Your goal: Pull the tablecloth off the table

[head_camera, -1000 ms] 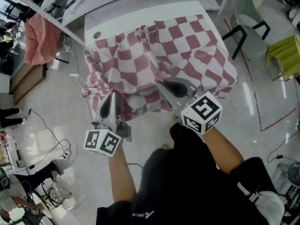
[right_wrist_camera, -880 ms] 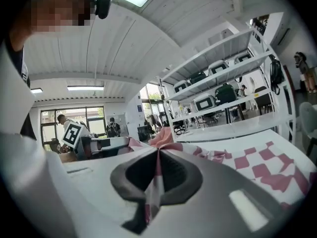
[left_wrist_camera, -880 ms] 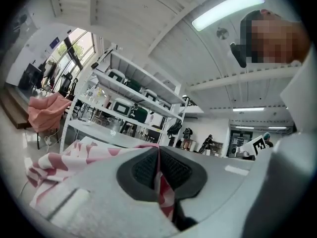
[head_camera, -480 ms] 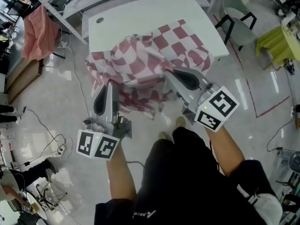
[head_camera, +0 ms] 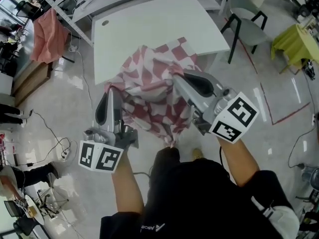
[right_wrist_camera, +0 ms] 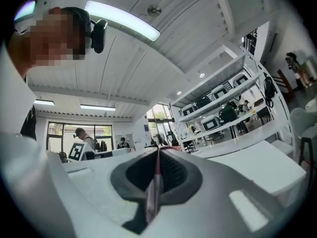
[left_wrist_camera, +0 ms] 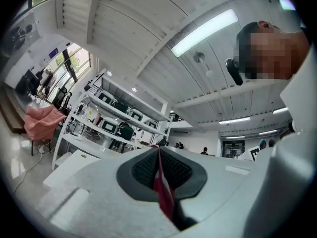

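The red-and-white checked tablecloth (head_camera: 154,91) hangs bunched in front of me, with only its far corner still lying on the white table (head_camera: 144,26). My left gripper (head_camera: 110,91) is shut on the cloth's left edge, and a red strip of the tablecloth (left_wrist_camera: 162,192) shows pinched between its jaws. My right gripper (head_camera: 175,76) is shut on the cloth's right edge; a thin fold of the tablecloth (right_wrist_camera: 154,187) runs between its pads. Both grippers point upward, tilted toward the ceiling.
A grey chair (head_camera: 244,24) stands right of the table, and a yellow-green cloth (head_camera: 299,41) lies further right. A pink cloth (head_camera: 47,36) hangs on a rack at the left. Cables (head_camera: 55,148) trail over the glossy floor, and shelving (left_wrist_camera: 114,118) stands behind the table.
Both grippers have drawn back toward me with the cloth. The tablecloth has slid off most of the table, gathering into a bunch, and the bare white tabletop now shows.
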A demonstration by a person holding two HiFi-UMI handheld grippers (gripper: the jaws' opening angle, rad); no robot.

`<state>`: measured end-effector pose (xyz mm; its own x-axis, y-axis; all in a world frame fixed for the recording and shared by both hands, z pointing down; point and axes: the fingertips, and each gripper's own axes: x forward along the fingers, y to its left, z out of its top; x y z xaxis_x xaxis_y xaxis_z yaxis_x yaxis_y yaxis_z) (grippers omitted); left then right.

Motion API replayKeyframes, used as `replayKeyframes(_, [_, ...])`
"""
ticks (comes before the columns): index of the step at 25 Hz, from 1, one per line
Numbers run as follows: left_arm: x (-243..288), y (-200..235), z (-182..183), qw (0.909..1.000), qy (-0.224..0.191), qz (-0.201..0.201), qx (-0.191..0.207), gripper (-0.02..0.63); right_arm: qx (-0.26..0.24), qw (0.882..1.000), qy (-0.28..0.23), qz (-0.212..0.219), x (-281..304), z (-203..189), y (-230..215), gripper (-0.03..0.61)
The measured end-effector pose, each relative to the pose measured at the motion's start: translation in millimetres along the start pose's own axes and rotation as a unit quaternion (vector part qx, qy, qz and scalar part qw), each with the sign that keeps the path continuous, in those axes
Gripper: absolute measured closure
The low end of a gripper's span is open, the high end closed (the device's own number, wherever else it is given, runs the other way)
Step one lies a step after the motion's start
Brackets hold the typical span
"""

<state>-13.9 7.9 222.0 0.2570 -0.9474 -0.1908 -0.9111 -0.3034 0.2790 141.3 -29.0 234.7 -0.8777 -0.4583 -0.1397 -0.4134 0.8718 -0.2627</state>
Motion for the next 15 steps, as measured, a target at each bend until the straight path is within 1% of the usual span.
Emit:
replayKeyframes(4, [-22, -72, -8, 0.9996, -0.016, 0.021, 0.012, 0.604, -0.006, 0.999, -0.018, 0.028, -67, 24, 11, 0.575])
replayKeyframes(8, [-37, -125, -16, 0.9989, -0.017, 0.037, 0.023, 0.604, -0.009, 0.998, -0.02, 0.051, -115, 36, 21, 0.575])
replayKeyframes(11, [-42, -149, -21, 0.9991, -0.004, 0.034, 0.026, 0.604, -0.003, 0.999, -0.018, 0.051, -136, 39, 24, 0.575])
replayKeyframes(15, [-50, -161, -27, 0.9995, 0.001, 0.026, 0.015, 0.604, -0.001, 0.999, -0.021, 0.043, -153, 35, 27, 0.575])
